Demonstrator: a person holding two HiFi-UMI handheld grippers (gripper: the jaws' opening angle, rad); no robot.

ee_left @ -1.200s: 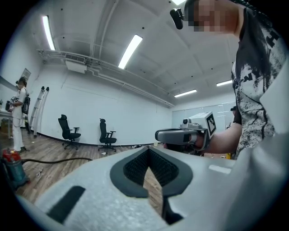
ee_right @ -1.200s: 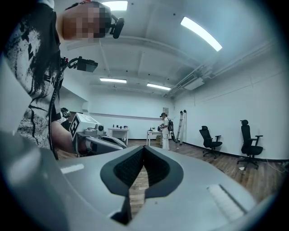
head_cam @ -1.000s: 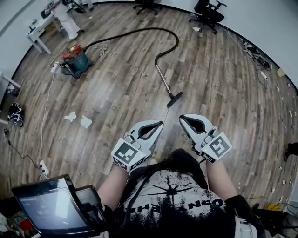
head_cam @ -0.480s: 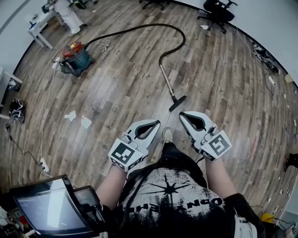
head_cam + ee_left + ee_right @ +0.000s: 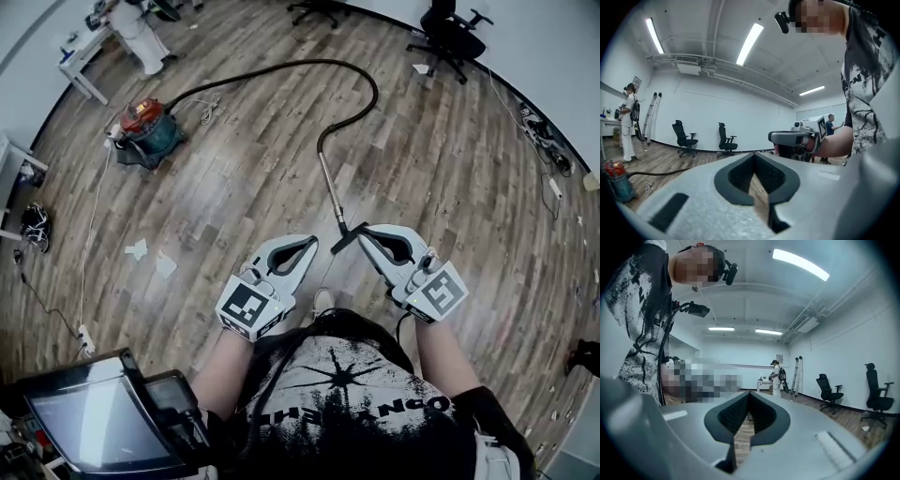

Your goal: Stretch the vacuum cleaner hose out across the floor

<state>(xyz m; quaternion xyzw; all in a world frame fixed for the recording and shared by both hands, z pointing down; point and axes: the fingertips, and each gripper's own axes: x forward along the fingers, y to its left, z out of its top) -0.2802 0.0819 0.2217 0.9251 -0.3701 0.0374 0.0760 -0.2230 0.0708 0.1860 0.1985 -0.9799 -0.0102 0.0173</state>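
Though partly behind right gripper (image 5: 366, 232), nozzle (image 5: 341, 241)

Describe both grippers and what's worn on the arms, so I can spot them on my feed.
The left gripper and right gripper match: pale grey shells, with jaws lined in black ribbed padding round a teardrop-shaped opening. Each carries a marker cube with black-and-white square patterns at its rear. The forearms are uncovered. The person wears a black T-shirt with a white print.

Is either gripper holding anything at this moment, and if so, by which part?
Nothing is held. The left gripper and right gripper are both shut and empty, and the vacuum hose lies ungrasped on the floor.
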